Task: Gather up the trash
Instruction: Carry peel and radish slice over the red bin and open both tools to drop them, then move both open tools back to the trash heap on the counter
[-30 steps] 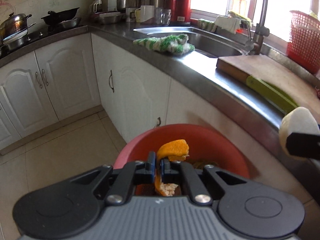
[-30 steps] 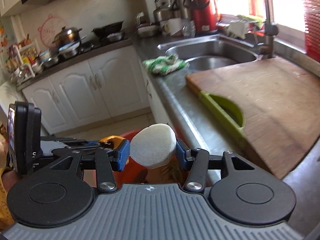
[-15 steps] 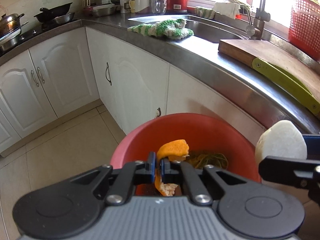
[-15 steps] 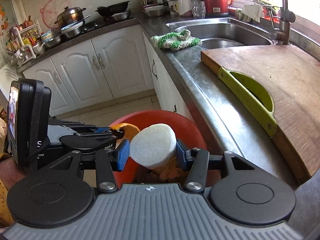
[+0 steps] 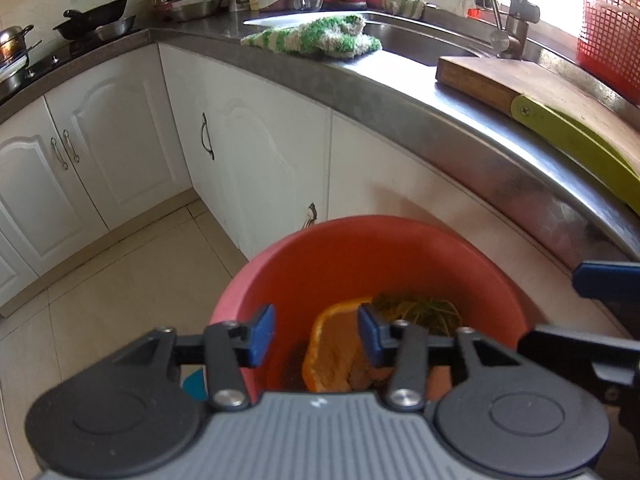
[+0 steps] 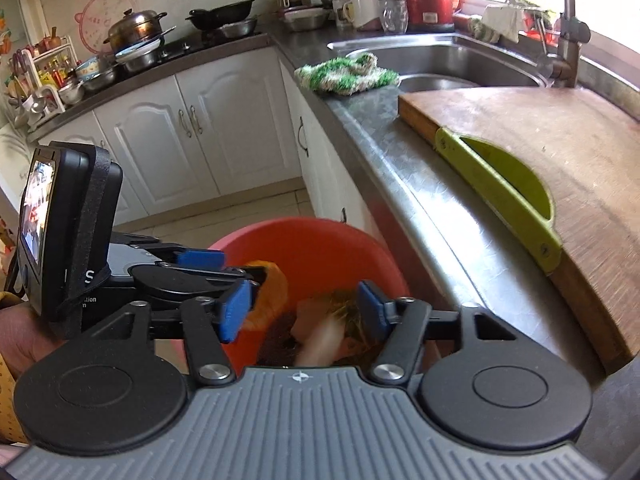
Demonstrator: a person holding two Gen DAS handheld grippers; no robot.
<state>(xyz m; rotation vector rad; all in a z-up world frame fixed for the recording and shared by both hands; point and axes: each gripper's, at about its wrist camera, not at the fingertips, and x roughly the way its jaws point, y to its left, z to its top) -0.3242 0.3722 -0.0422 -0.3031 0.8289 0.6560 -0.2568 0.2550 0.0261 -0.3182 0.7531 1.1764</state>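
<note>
A red trash bin (image 5: 360, 248) stands on the floor against the counter, with green scraps (image 5: 420, 312) inside. My left gripper (image 5: 316, 334) hangs over it and its jaws are opening. An orange peel (image 5: 332, 348) sits loose between the pads, close to the right one, above the bin's inside. My right gripper (image 6: 303, 310) is over the same bin (image 6: 312, 240) and its jaws are opening too. A white radish piece (image 6: 320, 344) shows as a blur below the pads, free of them. The left gripper (image 6: 224, 266) and the peel (image 6: 272, 292) appear just left of it.
A steel counter (image 6: 420, 200) runs along the right with a wooden cutting board (image 6: 540, 140) and its green handle (image 6: 500, 188). A green-white cloth (image 5: 316, 36) lies by the sink (image 6: 440, 56). White cabinets (image 5: 100, 140) and tiled floor (image 5: 120, 272) are to the left.
Both grippers have opened over the bin. The orange peel has slipped out of the left pads. The white radish piece has left the right pads and drops blurred into the bin.
</note>
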